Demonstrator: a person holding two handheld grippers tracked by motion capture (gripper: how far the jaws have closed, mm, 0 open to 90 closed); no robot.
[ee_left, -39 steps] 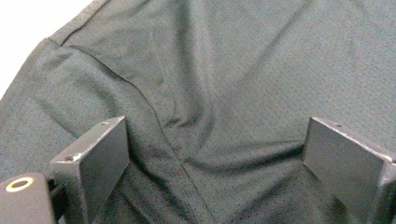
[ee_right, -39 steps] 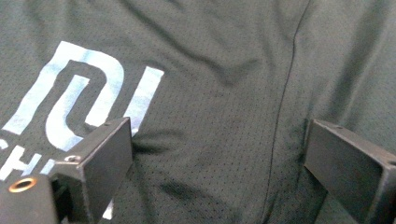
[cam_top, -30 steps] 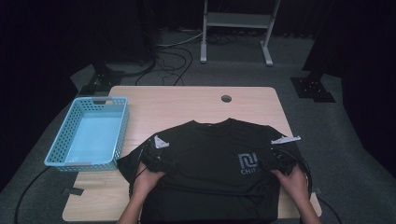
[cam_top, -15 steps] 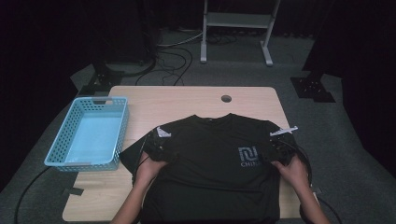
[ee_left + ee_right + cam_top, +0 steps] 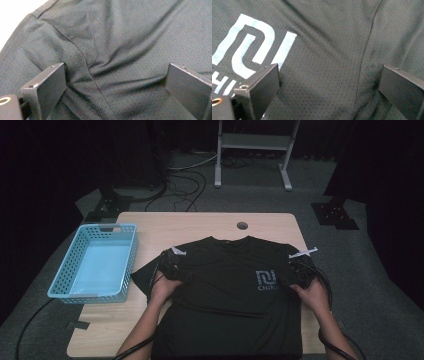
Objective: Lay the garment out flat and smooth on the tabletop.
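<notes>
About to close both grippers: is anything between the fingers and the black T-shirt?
Nothing visible. The left gripper and right gripper are open directly over the black T-shirt, with only fabric between their fingers.

The high view is dim: light falls from above on the tabletop [image 5: 210,222], while the floor beyond its far edge sinks into near black. The black shirt [image 5: 230,295] swallows detail there. Both gripper views are brighter and sharp on the mesh weave; the left one blows out white at its top left corner.
</notes>
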